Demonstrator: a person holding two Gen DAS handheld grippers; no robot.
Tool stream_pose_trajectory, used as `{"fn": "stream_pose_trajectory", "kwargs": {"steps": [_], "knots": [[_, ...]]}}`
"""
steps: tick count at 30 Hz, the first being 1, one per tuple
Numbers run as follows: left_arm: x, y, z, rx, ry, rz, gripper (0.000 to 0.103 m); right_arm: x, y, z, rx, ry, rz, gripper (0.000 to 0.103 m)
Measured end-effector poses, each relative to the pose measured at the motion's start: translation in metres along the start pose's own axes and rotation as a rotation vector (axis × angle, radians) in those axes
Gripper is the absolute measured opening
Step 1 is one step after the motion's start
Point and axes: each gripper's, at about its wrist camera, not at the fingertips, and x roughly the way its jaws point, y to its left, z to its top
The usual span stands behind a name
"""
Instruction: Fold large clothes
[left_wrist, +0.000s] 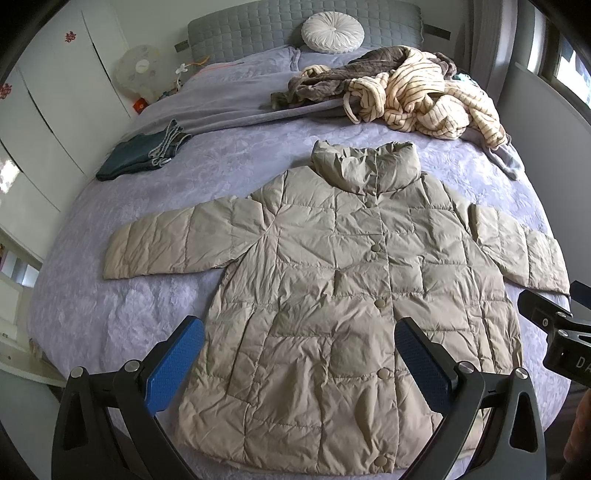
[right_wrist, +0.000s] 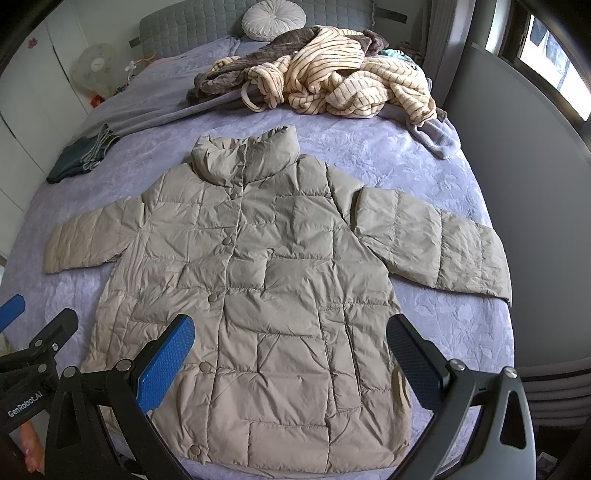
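A beige quilted puffer jacket (left_wrist: 332, 280) lies flat, front up and buttoned, on the bed, both sleeves spread out sideways. It also shows in the right wrist view (right_wrist: 273, 280). My left gripper (left_wrist: 299, 354) is open and empty, hovering above the jacket's lower hem. My right gripper (right_wrist: 291, 354) is open and empty, also above the lower hem, to the right of the left one. The right gripper's body shows at the right edge of the left wrist view (left_wrist: 554, 332).
The lavender bedspread (left_wrist: 110, 314) covers the bed. A heap of striped cream and grey-brown clothes (left_wrist: 413, 92) lies at the far right. Folded dark jeans (left_wrist: 144, 155) lie at the far left. A round white cushion (left_wrist: 332, 33) leans on the grey headboard. A wall (right_wrist: 535, 221) is right of the bed.
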Motion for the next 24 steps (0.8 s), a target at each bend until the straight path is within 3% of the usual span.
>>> {"fn": "stream_pose_trajectory", "kwargs": {"steps": [24], "knots": [[0.0002,-0.0008,-0.0012,0.002,-0.002,0.000,0.103,-0.0018,-0.0005,-0.0017,0.004,-0.003,0.000,0.103]]}}
